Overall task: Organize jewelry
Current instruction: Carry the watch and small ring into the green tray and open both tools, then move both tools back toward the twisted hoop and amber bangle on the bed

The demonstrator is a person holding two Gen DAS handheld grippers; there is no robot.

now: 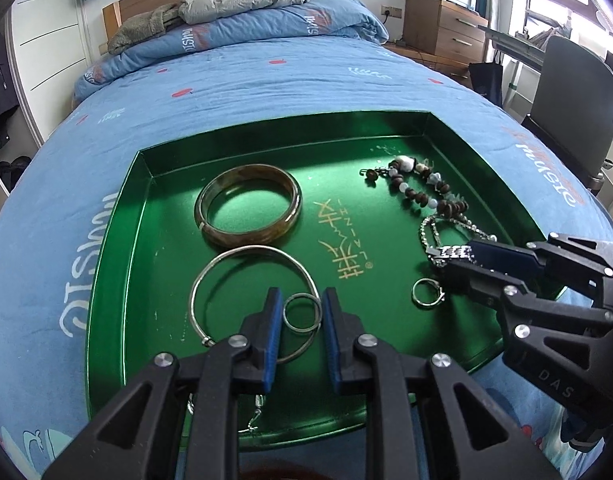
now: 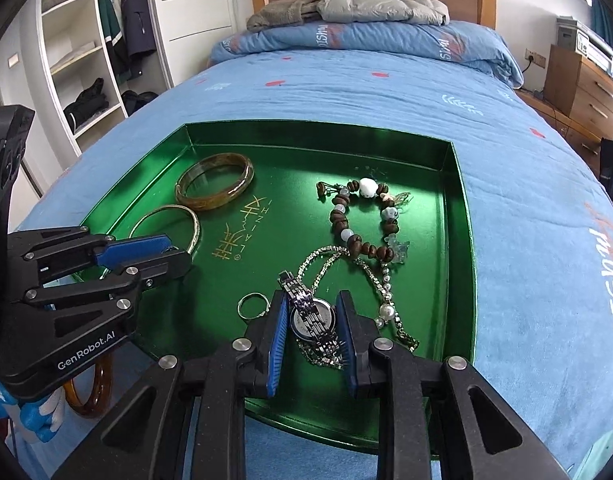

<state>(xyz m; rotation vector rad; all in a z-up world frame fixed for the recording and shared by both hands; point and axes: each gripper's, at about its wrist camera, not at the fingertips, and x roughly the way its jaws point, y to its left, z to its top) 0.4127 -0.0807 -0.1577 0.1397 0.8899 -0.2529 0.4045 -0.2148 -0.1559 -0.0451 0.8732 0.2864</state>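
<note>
Both pitched steeply down over green tray (image 1: 118, 240). Left gripper (image 1: 302, 316) parted around small ring (image 1: 302, 313), at 6 o'clock. Right gripper (image 2: 312, 322) parted, straddling watch (image 2: 312, 316), untouched, at 4 o'clock.

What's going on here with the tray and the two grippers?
A person holds a gripper in each hand over a green tray of jewelry on a bed. The left gripper has its fingers on either side of a small ring, which lies by a thin silver bangle. The right gripper straddles a metal watch lying on tangled chains. Neither piece looks lifted yet. A brown bangle and a beaded bracelet lie untouched.
</note>
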